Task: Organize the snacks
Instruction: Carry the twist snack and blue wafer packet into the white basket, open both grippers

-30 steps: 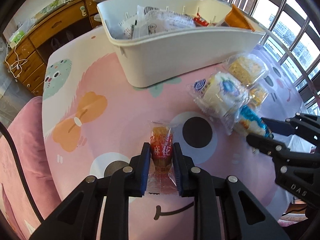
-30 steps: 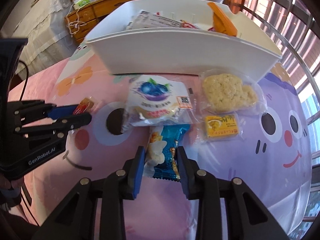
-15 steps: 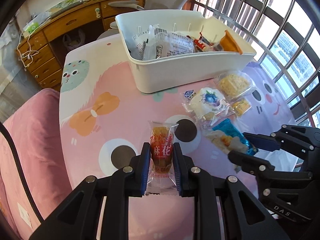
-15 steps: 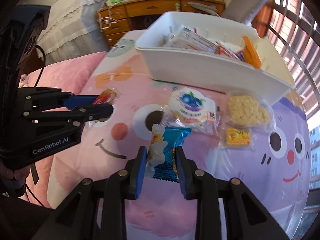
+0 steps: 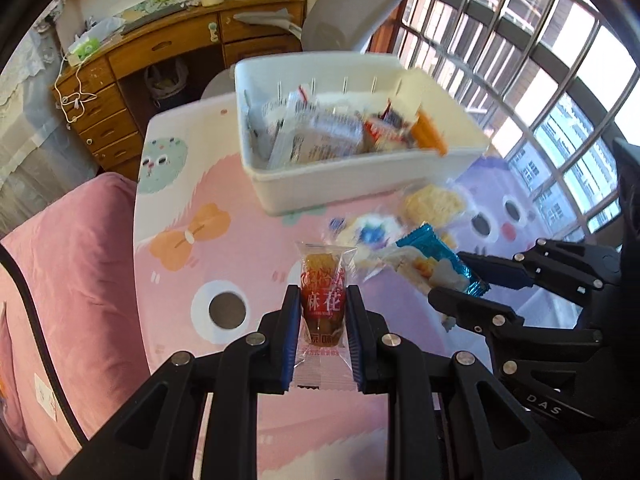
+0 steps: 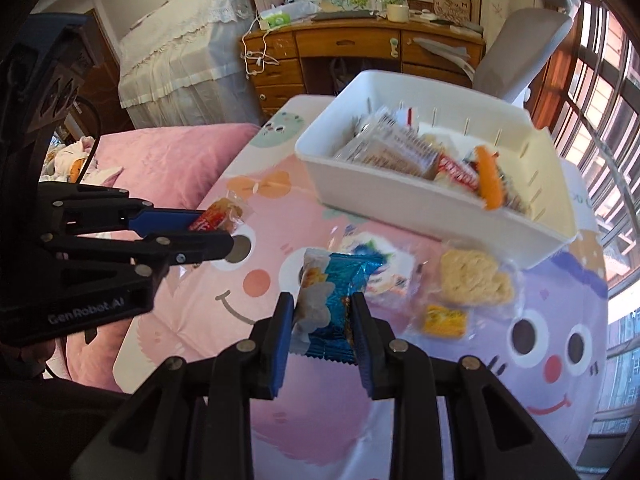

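Cartoon tablecloth [image 5: 192, 280] | left fingers [image 5: 292, 320] clamp red snack [image 5: 323, 300] | right fingers [image 6: 284, 320] clamp blue packet [image 6: 332, 304]

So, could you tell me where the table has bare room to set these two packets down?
Bare cloth lies left of the white bin, around the orange bow print and the round eye print. Near the bin's right front it is crowded: the blueberry packet, rice cracker and yellow packet.

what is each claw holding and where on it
Left claw pinches the red twist-snack packet across its lower half; right claw grips the blue snack packet by its sides, near the bottom.
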`<state>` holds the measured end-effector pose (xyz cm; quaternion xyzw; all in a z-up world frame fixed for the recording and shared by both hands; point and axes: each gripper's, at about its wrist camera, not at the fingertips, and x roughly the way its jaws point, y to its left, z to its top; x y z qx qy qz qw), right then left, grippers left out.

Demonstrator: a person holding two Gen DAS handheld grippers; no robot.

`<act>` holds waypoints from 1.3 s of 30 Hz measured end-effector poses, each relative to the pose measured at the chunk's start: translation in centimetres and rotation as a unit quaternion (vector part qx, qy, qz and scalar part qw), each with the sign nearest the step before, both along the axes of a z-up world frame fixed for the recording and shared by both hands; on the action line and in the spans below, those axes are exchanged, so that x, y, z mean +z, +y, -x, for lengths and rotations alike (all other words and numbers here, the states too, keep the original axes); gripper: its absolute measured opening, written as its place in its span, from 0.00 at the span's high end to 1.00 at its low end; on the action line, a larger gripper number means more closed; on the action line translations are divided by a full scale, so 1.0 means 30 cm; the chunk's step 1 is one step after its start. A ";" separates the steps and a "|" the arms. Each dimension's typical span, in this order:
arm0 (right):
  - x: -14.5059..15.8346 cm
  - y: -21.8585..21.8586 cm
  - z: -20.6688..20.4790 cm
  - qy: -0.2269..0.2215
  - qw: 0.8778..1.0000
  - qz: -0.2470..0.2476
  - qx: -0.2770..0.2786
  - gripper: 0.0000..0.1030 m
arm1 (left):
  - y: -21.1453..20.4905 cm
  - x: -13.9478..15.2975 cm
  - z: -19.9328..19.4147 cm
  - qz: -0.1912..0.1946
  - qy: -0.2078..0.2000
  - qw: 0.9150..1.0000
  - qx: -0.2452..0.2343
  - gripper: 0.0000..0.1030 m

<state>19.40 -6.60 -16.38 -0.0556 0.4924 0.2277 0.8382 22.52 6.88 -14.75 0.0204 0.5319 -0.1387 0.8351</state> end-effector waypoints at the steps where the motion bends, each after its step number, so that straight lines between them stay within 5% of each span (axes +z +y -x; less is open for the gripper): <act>1: 0.017 -0.018 -0.009 -0.001 1.000 -0.002 0.001 0.72 | -0.013 0.026 -0.006 0.002 -0.007 1.000 0.003 0.81; 18: 0.196 -0.280 -0.186 -0.068 0.998 -0.004 -0.003 0.72 | -0.152 0.197 -0.253 -0.001 -0.028 0.999 0.038 0.81; 39: 0.056 -0.417 -0.449 -0.027 0.998 -0.024 -0.044 0.70 | -0.175 0.049 -0.515 0.011 -0.017 0.995 0.102 0.80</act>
